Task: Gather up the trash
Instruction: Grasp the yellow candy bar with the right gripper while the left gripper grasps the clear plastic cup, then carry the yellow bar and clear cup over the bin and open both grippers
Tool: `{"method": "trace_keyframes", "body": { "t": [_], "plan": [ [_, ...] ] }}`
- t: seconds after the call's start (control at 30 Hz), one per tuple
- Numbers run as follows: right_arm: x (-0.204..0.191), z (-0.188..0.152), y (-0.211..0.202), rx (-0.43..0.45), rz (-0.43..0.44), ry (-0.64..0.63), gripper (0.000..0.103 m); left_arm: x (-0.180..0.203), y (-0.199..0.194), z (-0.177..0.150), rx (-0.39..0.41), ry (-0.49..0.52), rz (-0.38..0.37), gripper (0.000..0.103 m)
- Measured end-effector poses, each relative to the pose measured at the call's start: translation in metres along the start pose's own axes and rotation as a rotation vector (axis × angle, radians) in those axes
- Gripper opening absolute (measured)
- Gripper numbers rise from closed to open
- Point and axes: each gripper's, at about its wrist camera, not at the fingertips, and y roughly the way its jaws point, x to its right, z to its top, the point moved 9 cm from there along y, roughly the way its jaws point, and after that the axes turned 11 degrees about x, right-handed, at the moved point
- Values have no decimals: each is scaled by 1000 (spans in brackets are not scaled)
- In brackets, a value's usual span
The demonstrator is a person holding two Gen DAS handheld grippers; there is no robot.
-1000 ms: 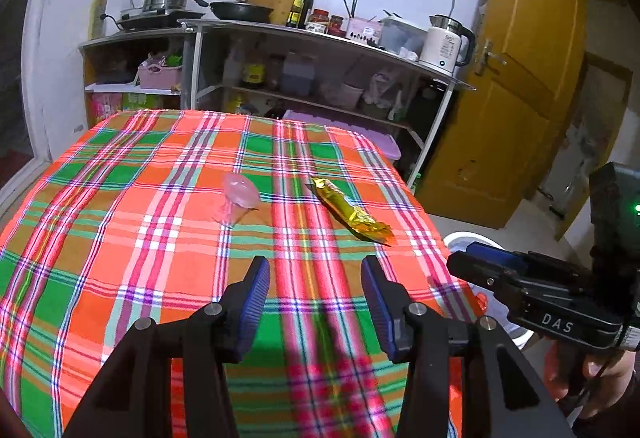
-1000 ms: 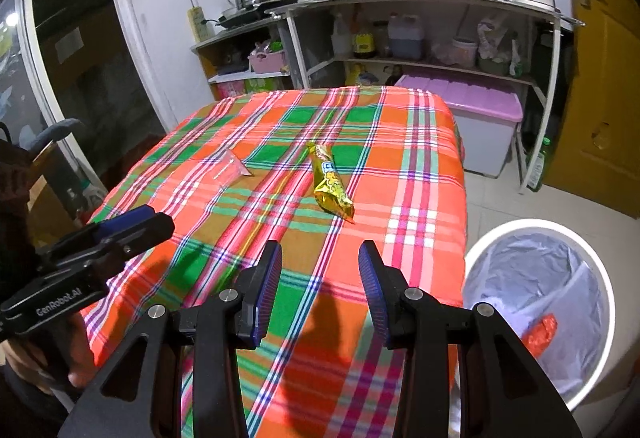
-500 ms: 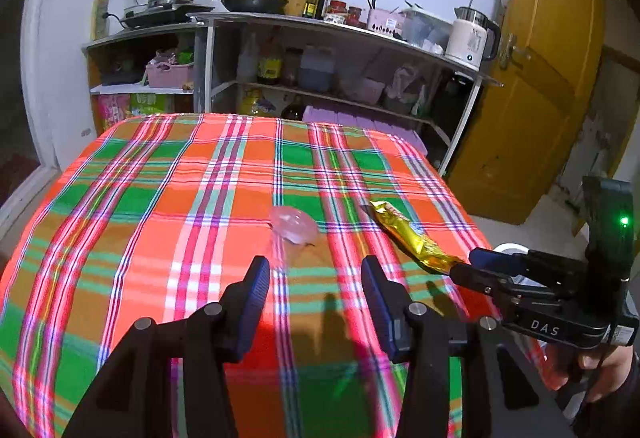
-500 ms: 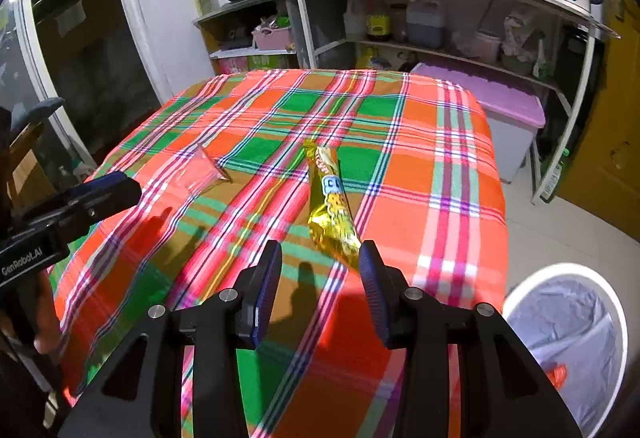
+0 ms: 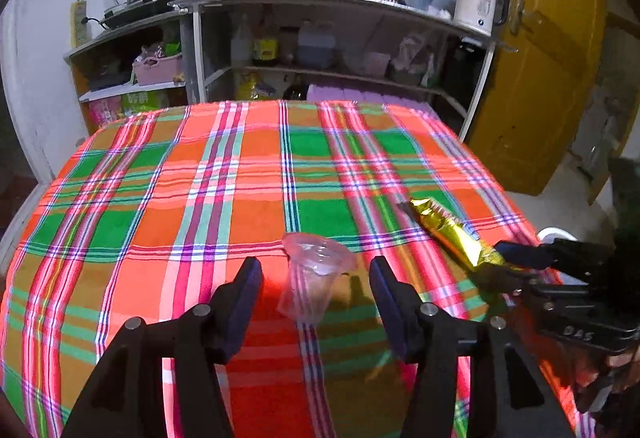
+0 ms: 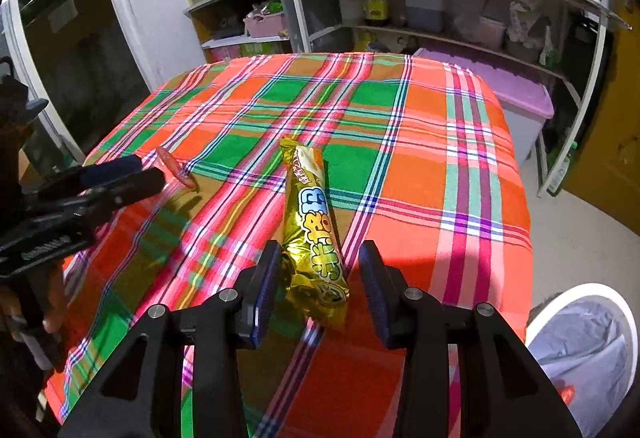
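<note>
Two pickups are lined up on the plaid tablecloth (image 5: pixel 248 205). The left gripper (image 5: pixel 316 286), jaws just opened wide, brackets a clear plastic cup (image 5: pixel 310 278) lying on its side — untouched. The right gripper (image 6: pixel 318 280) straddles a gold foil snack wrapper (image 6: pixel 316 234), jaws apart, empty. Next — probably closing both, then carrying to the white lined bin (image 6: pixel 580 342).

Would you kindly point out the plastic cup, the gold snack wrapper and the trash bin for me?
plastic cup (image 5: pixel 310 280): left wrist view, on its clear side wall.
gold snack wrapper (image 6: pixel 316 226): right wrist view, on the middle of its printed face.
trash bin (image 6: pixel 634 334): right wrist view, on its white rim.
</note>
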Motion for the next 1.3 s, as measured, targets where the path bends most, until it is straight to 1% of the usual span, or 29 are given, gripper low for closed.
{"method": "trace_keyframes", "body": {
  "t": [0.1,0.13,0.2,0.23,0.3,0.37,0.43,0.6,0.77,0.97,1.3],
  "plan": [
    [0,2,2,1,4,-4,41,-3,9,-5,-23,8,26,55],
    [0,2,2,3,4,-6,35,-4,11,-6,-28,5,25,55],
    [-1,2,2,3,2,-10,29,-4,15,-9,-42,5,24,47],
    [-1,2,2,5,2,-11,29,-4,16,-10,-46,6,24,44],
    [-1,3,2,10,2,-9,25,-3,16,-11,-51,10,25,32],
    [-1,4,0,16,4,-4,24,-3,15,-10,-50,12,25,30],
    [0,4,-1,19,6,3,21,-2,13,-10,-44,12,28,30],
    [0,5,-12,37,7,21,21,1,2,-10,-27,0,24,30],
    [-2,6,-32,66,10,32,21,14,-20,-10,-1,-14,0,30],
    [-2,4,-65,104,-2,53,21,43,-54,-9,39,-18,-49,30],
    [0,-3,-135,182,-26,75,21,105,-115,-10,105,4,-143,30]
  ]
}}
